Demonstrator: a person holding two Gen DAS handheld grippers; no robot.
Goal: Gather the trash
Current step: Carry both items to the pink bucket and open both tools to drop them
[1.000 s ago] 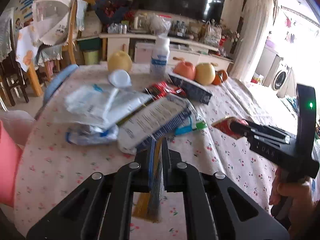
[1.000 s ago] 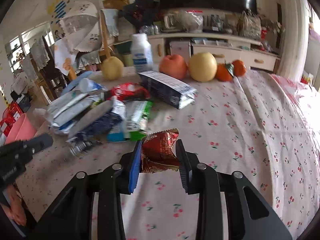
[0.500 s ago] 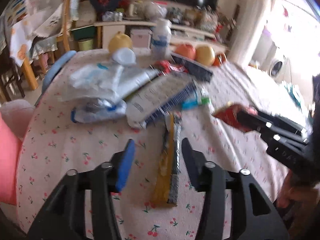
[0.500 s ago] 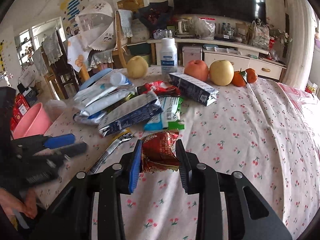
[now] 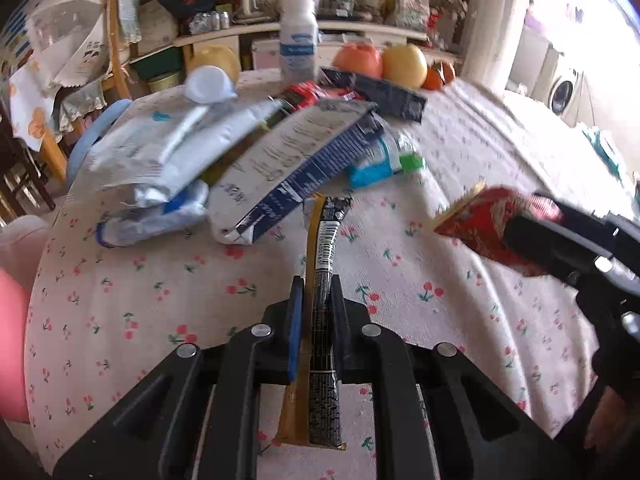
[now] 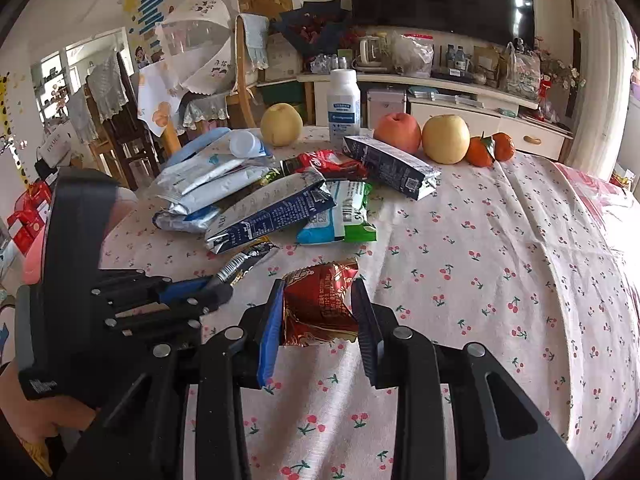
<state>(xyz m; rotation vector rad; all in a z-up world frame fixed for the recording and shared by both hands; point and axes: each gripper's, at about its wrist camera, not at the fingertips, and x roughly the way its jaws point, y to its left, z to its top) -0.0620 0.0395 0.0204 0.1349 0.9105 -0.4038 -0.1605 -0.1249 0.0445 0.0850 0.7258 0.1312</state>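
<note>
A long black-and-yellow snack wrapper [image 5: 325, 236] lies along the flowered tablecloth [image 5: 160, 300]. My left gripper [image 5: 316, 288] is shut on the wrapper's middle, and the right wrist view shows that left gripper [image 6: 216, 290] low over the cloth with the long wrapper [image 6: 248, 260] sticking out ahead. My right gripper [image 6: 318, 292] is shut on a crumpled red foil wrapper [image 6: 320, 304] held just above the table. From the left wrist view, the right gripper [image 5: 516, 236] comes in from the right with the red wrapper [image 5: 476, 220].
A heap of trash lies mid-table: a blue-white bag [image 6: 272, 212], a green-blue packet [image 6: 344, 216], silver pouches [image 6: 200, 184], a dark carton [image 6: 388, 166]. Behind stand a white bottle [image 6: 343, 106] and fruit [image 6: 446, 138]. A pink bin [image 5: 10, 344] sits off the left edge.
My left gripper opened, leaving the long wrapper lying on the cloth, sank lower and shut on it again. My right gripper shifted sideways while keeping the red wrapper.
</note>
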